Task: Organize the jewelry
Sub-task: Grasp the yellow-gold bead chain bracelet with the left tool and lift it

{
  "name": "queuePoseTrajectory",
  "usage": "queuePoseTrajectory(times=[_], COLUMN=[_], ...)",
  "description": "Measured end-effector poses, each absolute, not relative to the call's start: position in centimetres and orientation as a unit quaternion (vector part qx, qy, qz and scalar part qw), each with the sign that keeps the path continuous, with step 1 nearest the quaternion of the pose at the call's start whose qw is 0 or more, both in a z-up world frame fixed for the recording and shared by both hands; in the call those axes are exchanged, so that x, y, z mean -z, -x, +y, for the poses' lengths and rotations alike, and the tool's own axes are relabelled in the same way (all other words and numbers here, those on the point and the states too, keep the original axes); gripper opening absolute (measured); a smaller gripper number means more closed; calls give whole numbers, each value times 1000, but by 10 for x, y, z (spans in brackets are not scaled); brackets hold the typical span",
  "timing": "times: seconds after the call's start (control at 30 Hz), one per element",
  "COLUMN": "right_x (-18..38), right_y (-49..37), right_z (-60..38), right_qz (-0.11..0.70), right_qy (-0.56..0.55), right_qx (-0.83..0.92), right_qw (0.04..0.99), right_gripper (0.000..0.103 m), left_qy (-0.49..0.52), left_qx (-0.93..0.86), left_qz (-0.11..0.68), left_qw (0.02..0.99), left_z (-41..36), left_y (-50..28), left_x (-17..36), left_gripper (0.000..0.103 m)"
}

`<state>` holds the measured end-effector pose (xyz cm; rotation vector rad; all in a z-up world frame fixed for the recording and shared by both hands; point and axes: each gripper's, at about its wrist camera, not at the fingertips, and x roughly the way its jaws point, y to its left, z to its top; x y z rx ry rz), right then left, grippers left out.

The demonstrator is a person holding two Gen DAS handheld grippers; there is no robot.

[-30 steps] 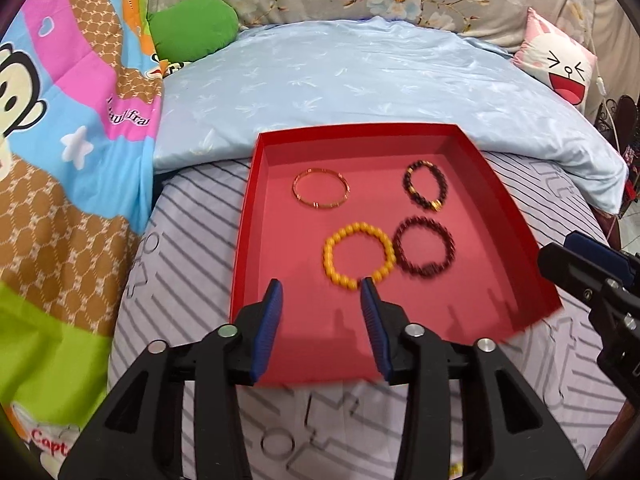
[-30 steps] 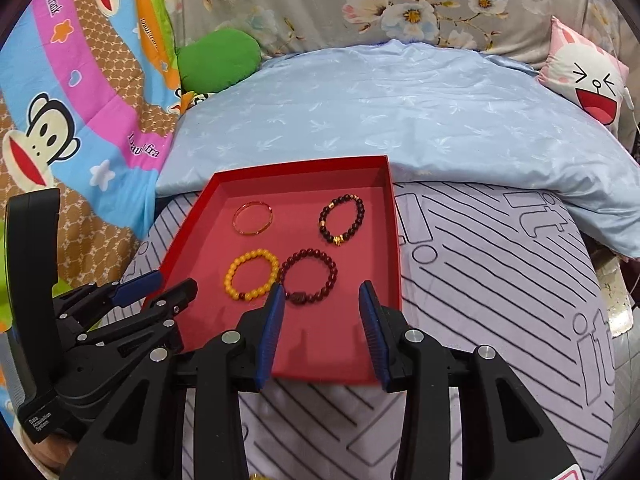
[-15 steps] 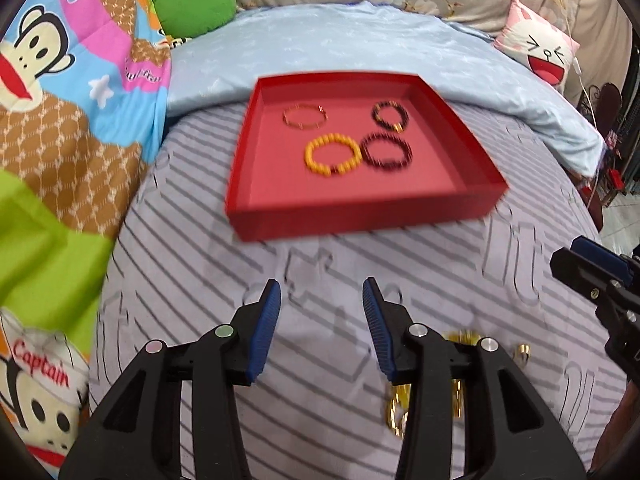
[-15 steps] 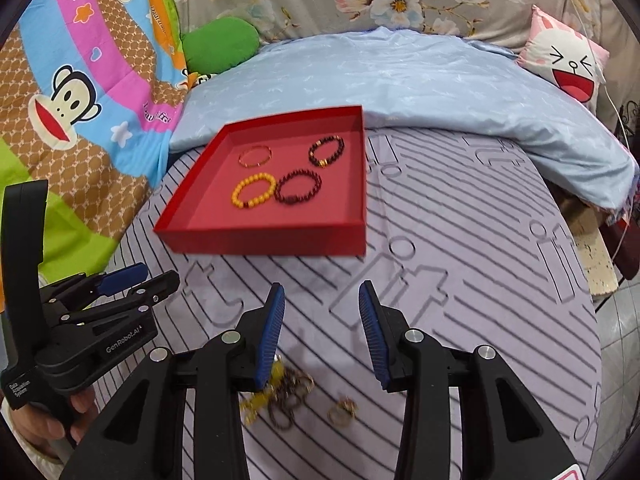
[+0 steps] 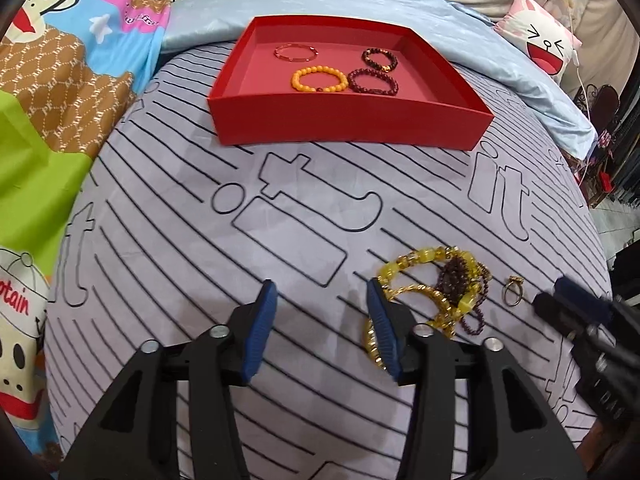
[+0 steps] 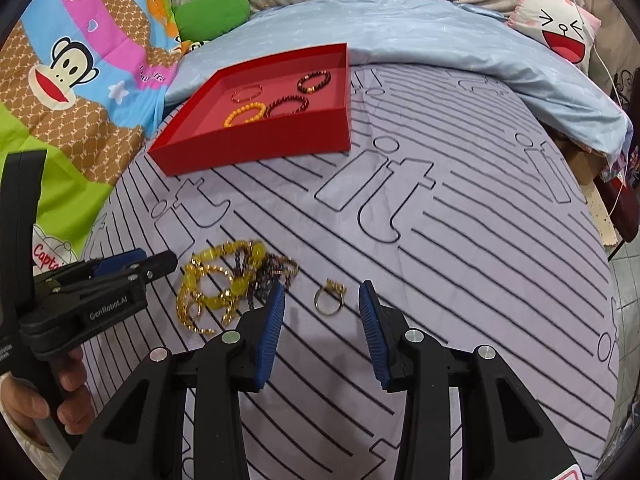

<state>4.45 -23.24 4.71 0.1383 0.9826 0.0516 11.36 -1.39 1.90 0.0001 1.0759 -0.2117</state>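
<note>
Jewelry lies in two places on the striped bed sheet [image 5: 280, 240]. A tangled pile of gold and yellow bracelets [image 6: 224, 284] sits low in the frame, with a small gold ring [image 6: 329, 298] just beside it. The red tray [image 5: 348, 120] in the upper middle holds four bracelets, among them an orange bead bracelet [image 5: 319, 79]. The left claw [image 5: 322, 328] is opening over bare sheet, with nothing between its fingers; the pile is just to its right. The right claw [image 6: 320, 320] is open, and the ring lies just past its tips.
</note>
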Motion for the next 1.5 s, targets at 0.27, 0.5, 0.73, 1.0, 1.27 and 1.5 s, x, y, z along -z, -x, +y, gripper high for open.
queuePoseTrajectory(times=[0.27, 0.5, 0.73, 1.0, 1.27, 1.5], right_x=[-43, -40, -38, -40, -42, -37], right_y=[-47, -51, -53, -50, -44, -40], right_z=[-233, -234, -230, -226, -212, -197], right_qz=[476, 480, 483, 482, 481, 487], right_qy=[-67, -71, -71, -69, -63, -58], right_qx=[-26, -26, -30, -35, -55, -73], right_qw=[877, 874, 872, 873, 873, 868], right_gripper=[38, 38, 38, 38, 38, 38], left_qy=[8, -7, -17, 21, 50, 66], left_qx=[118, 132, 161, 193, 194, 146], left_qz=[518, 522, 509, 493, 459, 456], left_qw=[847, 843, 845, 848, 866, 875], left_z=[-31, -45, -52, -44, -21, 15], left_y=[-129, -128, -125, -117, -109, -104], left_x=[-10, -6, -6, -31, -71, -71], left_gripper=[48, 48, 19, 10, 10, 10])
